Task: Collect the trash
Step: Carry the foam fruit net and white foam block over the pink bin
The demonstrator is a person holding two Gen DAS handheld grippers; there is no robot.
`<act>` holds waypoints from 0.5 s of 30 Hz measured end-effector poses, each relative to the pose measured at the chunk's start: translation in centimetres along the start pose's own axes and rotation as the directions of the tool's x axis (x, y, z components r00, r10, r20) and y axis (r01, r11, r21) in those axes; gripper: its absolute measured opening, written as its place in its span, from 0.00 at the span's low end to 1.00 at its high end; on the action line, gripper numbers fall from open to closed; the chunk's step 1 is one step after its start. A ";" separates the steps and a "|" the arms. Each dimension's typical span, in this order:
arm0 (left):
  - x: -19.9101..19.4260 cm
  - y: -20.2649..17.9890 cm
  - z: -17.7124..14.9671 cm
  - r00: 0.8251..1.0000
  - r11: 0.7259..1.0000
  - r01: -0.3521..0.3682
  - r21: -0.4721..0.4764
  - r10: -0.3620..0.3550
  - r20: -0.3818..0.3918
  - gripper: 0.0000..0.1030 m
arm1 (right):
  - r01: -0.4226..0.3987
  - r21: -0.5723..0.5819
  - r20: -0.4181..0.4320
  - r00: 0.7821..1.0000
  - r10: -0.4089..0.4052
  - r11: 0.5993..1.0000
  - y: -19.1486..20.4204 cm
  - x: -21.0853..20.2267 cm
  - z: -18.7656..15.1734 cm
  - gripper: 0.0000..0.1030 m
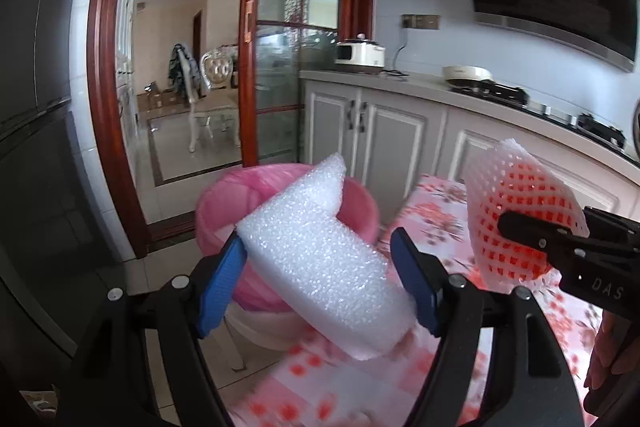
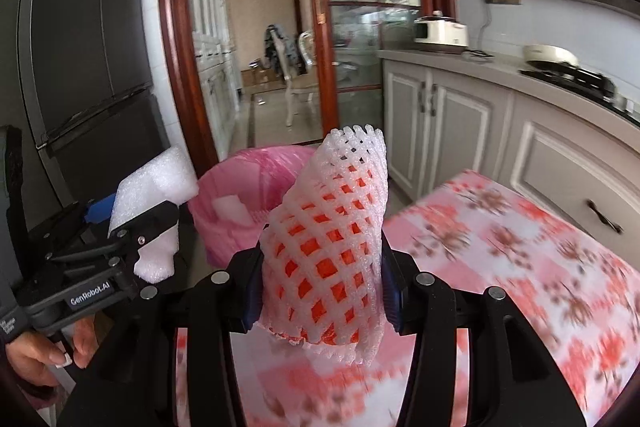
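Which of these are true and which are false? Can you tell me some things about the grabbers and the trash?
1. The left gripper holds a white foam block. True.
2. The right gripper is empty. False: it is shut on a white foam net.
3. The trash bin has a pink bag in it. True.
4. The bin has nothing in it. False: a white piece already lies inside.
5. The table wears a flowery cloth. True.
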State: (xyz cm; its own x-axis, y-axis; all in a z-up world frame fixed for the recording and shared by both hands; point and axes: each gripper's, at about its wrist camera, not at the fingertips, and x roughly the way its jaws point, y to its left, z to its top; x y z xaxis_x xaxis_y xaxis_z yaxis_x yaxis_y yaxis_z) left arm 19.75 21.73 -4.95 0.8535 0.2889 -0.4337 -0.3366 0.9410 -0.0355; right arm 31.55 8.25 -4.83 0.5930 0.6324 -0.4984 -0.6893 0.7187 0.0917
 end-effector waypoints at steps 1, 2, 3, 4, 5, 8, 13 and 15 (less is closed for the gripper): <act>1.1 0.8 0.5 1.000 1.000 -0.005 -0.006 0.005 -0.010 0.70 | -0.013 -0.011 -0.006 1.000 0.013 1.000 0.1 1.2 0.6 0.45; 2.0 1.4 0.9 1.000 1.000 -0.009 -0.010 0.009 -0.019 0.70 | -0.022 -0.018 -0.012 1.000 0.022 1.000 0.1 2.0 1.1 0.45; 3.0 2.1 1.3 0.999 1.000 -0.015 -0.014 0.014 -0.028 0.70 | -0.042 -0.028 -0.021 0.999 0.041 0.999 0.2 3.5 1.8 0.45; 3.9 2.6 1.7 0.999 1.000 -0.020 -0.016 0.019 -0.034 0.70 | -0.051 -0.035 -0.026 0.998 0.051 0.998 0.3 4.5 2.2 0.45; 4.9 3.2 2.0 0.999 0.999 -0.026 -0.020 0.025 -0.041 0.70 | -0.059 -0.043 -0.032 0.998 0.058 0.997 0.3 5.7 2.8 0.45; 7.6 5.1 3.1 0.997 0.998 -0.054 -0.037 0.052 -0.051 0.70 | -0.081 -0.063 -0.048 0.996 0.078 0.995 0.3 8.5 3.8 0.45; 11.8 8.0 4.7 0.996 0.994 -0.070 -0.080 0.065 -0.063 0.70 | -0.114 -0.082 -0.076 0.991 0.108 0.990 0.2 13.0 5.5 0.46; 13.4 9.0 4.9 0.995 0.992 -0.074 -0.099 0.067 -0.073 0.70 | -0.124 -0.085 -0.086 0.989 0.117 0.989 0.1 14.5 5.7 0.47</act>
State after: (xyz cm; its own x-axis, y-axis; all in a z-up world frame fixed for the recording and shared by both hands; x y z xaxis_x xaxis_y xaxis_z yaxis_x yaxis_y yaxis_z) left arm 30.16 34.89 -6.68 0.7976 0.3375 -0.5000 -0.4367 0.8948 -0.0926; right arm 42.43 19.15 -7.13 0.4705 0.6845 -0.5569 -0.7902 0.6077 0.0793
